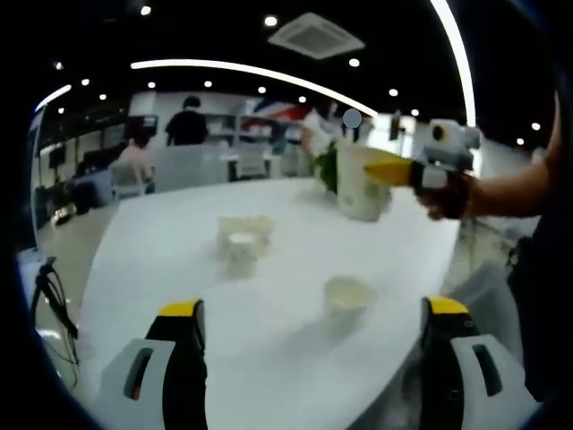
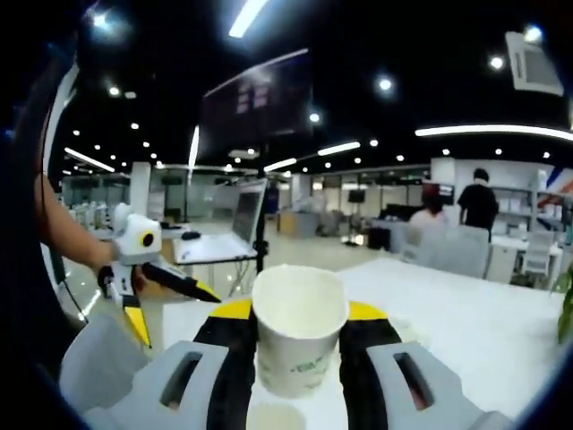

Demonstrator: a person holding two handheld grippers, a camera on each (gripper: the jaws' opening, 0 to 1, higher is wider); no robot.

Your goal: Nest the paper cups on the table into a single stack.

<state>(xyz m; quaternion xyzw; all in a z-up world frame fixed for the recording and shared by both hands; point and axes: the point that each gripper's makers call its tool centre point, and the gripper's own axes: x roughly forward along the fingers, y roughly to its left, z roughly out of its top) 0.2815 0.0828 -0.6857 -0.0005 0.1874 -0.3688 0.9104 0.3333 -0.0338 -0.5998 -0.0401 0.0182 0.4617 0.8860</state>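
A white paper cup (image 1: 349,296) stands alone on the white table (image 1: 170,269), just ahead of my left gripper (image 1: 313,309), whose jaws are open wide with nothing between them. Farther back sits a small cluster of cups (image 1: 242,237), some tipped. My right gripper (image 1: 394,172) comes in from the right and holds a green-printed cup (image 1: 361,186) in the air above the far side of the table. In the right gripper view, that cup (image 2: 298,336) stands upright, clamped between the jaws of my right gripper (image 2: 298,354). The left gripper (image 2: 175,313) shows open at the left.
The table's near edge curves off at the lower right (image 1: 394,376). Cables (image 1: 49,300) hang at the left. A laptop on a stand (image 2: 242,224) is beyond the table. Chairs and people (image 1: 186,121) fill the background. A person's arm (image 1: 510,193) holds the right gripper.
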